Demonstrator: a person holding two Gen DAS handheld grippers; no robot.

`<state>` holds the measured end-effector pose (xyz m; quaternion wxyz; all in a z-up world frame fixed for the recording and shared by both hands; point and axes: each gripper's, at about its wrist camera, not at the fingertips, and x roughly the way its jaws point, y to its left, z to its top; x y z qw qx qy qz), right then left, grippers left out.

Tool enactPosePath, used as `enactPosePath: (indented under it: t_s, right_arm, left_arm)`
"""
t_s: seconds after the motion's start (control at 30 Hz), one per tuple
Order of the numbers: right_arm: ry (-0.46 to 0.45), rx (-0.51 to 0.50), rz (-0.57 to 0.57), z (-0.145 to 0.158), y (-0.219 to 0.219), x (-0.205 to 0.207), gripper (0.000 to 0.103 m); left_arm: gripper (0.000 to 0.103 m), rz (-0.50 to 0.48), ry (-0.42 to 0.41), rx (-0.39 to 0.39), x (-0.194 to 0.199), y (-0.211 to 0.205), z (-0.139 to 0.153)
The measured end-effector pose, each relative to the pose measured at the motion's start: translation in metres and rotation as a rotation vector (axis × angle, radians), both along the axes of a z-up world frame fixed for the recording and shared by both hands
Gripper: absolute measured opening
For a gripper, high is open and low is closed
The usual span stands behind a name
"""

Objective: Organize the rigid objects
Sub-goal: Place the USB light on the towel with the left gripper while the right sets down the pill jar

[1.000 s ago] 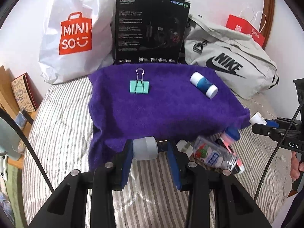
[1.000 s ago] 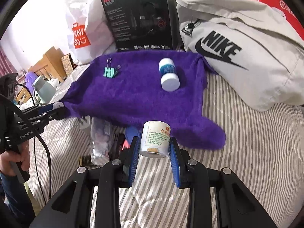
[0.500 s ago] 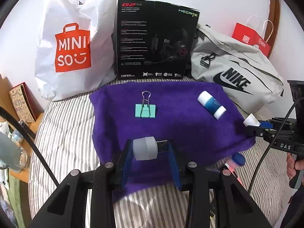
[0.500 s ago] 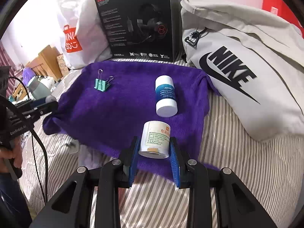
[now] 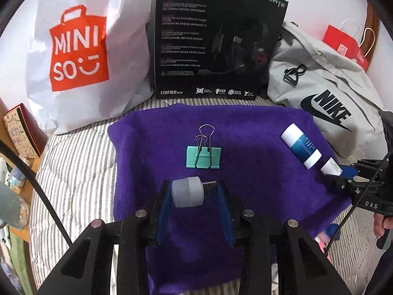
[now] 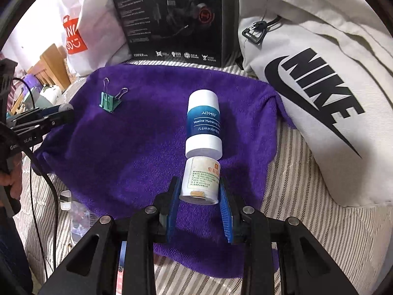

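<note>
A purple towel (image 5: 258,147) (image 6: 137,147) is spread on the striped bed. On it lie a teal binder clip (image 5: 203,156) (image 6: 109,102) and a blue-and-white Vaseline bottle (image 5: 301,145) (image 6: 204,124). My left gripper (image 5: 194,193) is shut on a grey USB adapter (image 5: 188,194), held over the towel just in front of the clip. My right gripper (image 6: 199,189) is shut on a small white jar (image 6: 201,180) with a printed label, its far end close behind the Vaseline bottle. The jar (image 5: 331,167) also shows at the right of the left wrist view.
Behind the towel stand a white Miniso bag (image 5: 73,49), a black headset box (image 5: 216,39) and a grey Nike bag (image 5: 326,93) (image 6: 319,86). A clear bottle (image 6: 78,216) lies off the towel's near left corner. A wooden bedside shelf (image 5: 17,132) is at the left.
Both grippers have moved forward over the towel with their loads. The USB adapter is now close to the clip, the white jar close to the Vaseline bottle.
</note>
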<state>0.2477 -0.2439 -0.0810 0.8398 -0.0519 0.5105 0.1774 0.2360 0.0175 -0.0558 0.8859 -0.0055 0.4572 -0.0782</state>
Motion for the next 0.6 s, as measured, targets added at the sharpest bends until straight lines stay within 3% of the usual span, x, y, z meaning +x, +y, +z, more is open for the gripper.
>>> enactPosePath:
  t_s: [0.6]
  right_arm:
    - [0.015, -0.044, 0.034, -0.019, 0.008, 0.007, 0.031]
  left_arm:
    - [0.035, -0.041, 0.081, 0.050, 0.032, -0.009, -0.029]
